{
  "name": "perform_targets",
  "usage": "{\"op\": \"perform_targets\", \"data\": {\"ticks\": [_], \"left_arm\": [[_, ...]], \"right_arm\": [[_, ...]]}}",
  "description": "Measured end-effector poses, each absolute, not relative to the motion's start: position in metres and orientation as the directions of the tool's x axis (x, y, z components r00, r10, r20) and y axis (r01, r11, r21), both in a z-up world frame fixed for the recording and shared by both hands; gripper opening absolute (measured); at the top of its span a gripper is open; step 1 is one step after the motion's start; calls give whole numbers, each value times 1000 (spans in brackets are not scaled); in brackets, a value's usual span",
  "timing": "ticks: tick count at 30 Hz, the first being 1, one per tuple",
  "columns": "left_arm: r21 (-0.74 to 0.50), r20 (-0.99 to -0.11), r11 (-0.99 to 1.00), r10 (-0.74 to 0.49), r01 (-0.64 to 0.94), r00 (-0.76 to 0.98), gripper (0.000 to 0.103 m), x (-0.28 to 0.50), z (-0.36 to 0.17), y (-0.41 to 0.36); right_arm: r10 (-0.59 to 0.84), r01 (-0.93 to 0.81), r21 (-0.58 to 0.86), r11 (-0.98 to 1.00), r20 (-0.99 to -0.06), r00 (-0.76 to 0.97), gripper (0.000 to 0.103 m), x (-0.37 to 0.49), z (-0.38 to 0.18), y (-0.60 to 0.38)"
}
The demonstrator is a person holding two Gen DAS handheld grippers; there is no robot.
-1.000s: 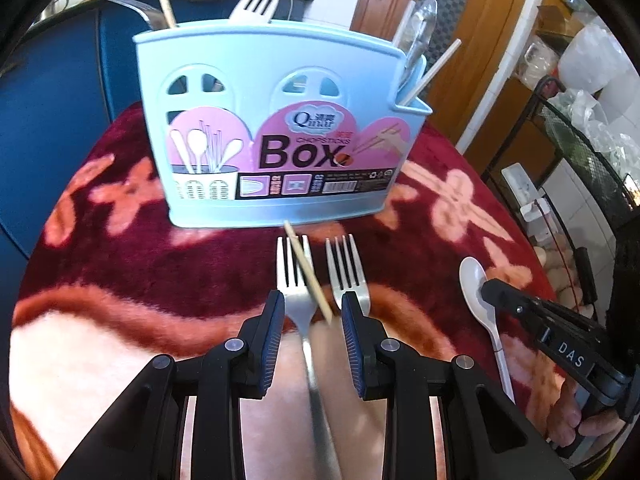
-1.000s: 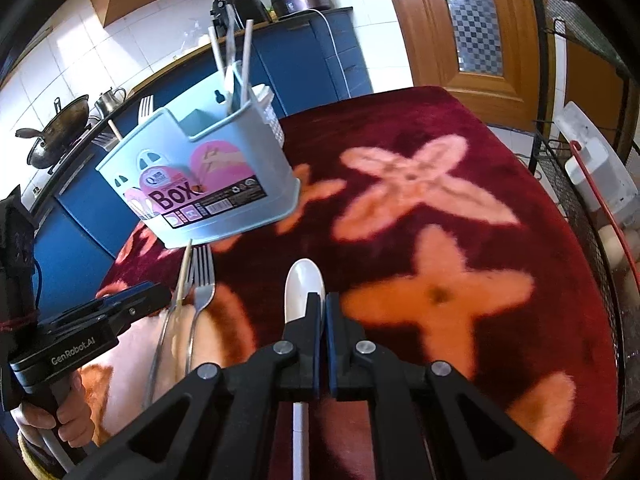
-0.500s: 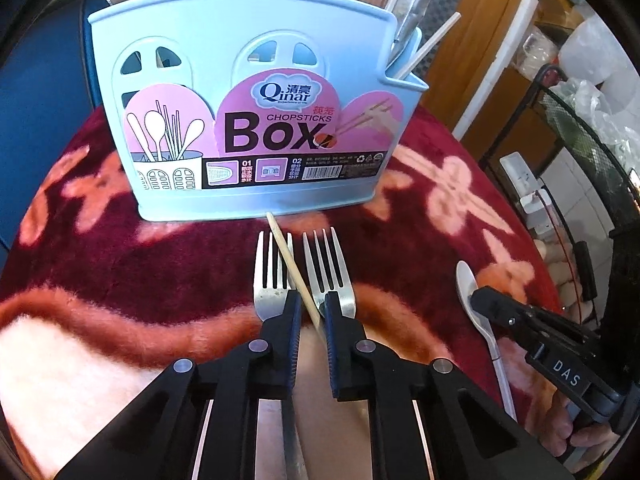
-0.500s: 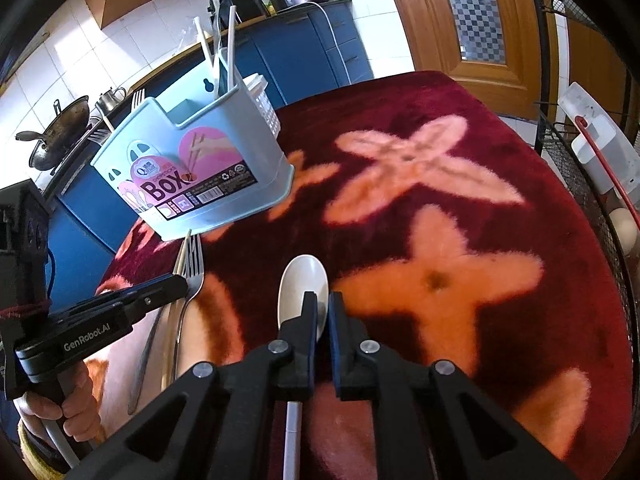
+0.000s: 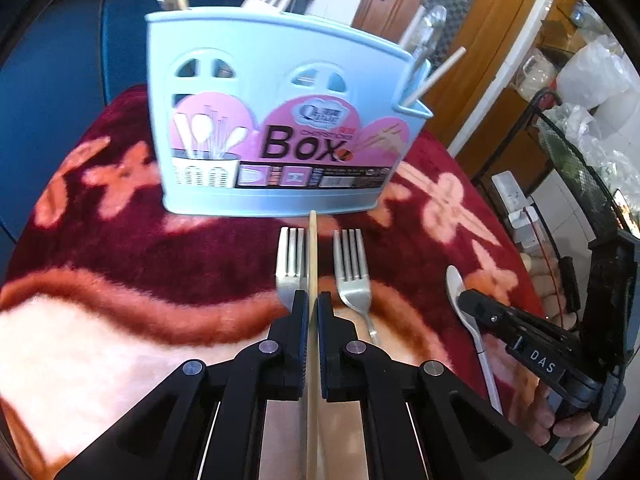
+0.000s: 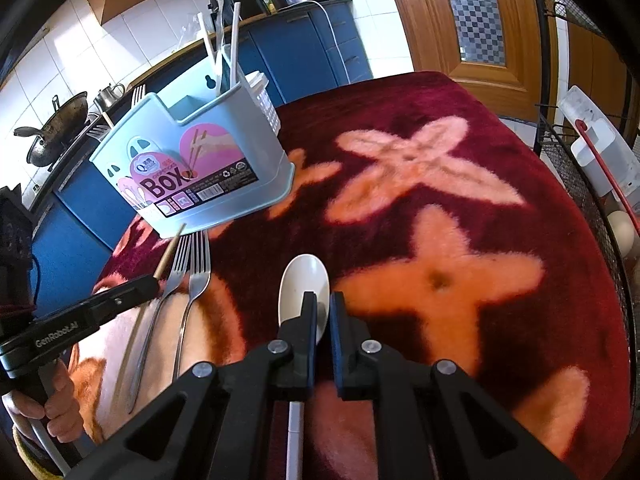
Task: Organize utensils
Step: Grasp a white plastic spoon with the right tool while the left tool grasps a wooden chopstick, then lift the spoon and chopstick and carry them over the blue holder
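A light blue utensil box (image 5: 276,120) stands on the red patterned cloth; it also shows in the right wrist view (image 6: 192,168), with a fork, chopsticks and spoons standing in it. My left gripper (image 5: 313,300) is shut on a wooden chopstick (image 5: 313,248), its tip pointing at the box. Two metal forks (image 5: 292,264) (image 5: 352,272) lie on either side of the chopstick. My right gripper (image 6: 323,300) is narrowly parted around a white spoon (image 6: 302,280) lying on the cloth. The spoon also shows in the left wrist view (image 5: 456,284).
The round table's red floral cloth (image 6: 440,200) drops off at the right. A black wire rack (image 6: 580,152) stands right of the table. Blue kitchen cabinets (image 6: 304,52) and a wooden door (image 6: 472,12) stand behind.
My left gripper has closed on the chopstick and turned it straight toward the box. My right gripper's fingers have parted slightly around the white spoon.
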State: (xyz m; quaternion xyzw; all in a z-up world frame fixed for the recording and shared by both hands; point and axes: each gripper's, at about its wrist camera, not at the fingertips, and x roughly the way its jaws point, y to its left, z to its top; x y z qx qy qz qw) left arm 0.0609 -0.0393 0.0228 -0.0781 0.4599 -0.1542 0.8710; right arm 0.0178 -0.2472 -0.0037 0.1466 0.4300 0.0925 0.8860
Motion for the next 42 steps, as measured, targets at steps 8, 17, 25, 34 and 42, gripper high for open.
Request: {"op": "perform_targets", "data": {"ticks": [8,17,25,34,42], "left_arm": [[-193,-831,971,-240,145,503,4,60,8,-15],[-161,-862,968,-232,191,450,6,74,6,-20],[-153,-877,960,-241,234,415,9,95,7,-24],[-169,-863,955,-262,242,432,6,102,6,-24],[-238,-809,944,-323,230,491,4,83,24,-10]], "right_arm": [[284,-84,291,953,-765,578,11,20,1,-238],[272,-169,216,962,-832,484,15,35,5,-228],[291,-201,224,954,-856,428,20,50,3,-226],[299,-228,219,949,-855,424,16,53,3,-223],[376,-205,315,926,-789,486,5,43,17,-227]]}}
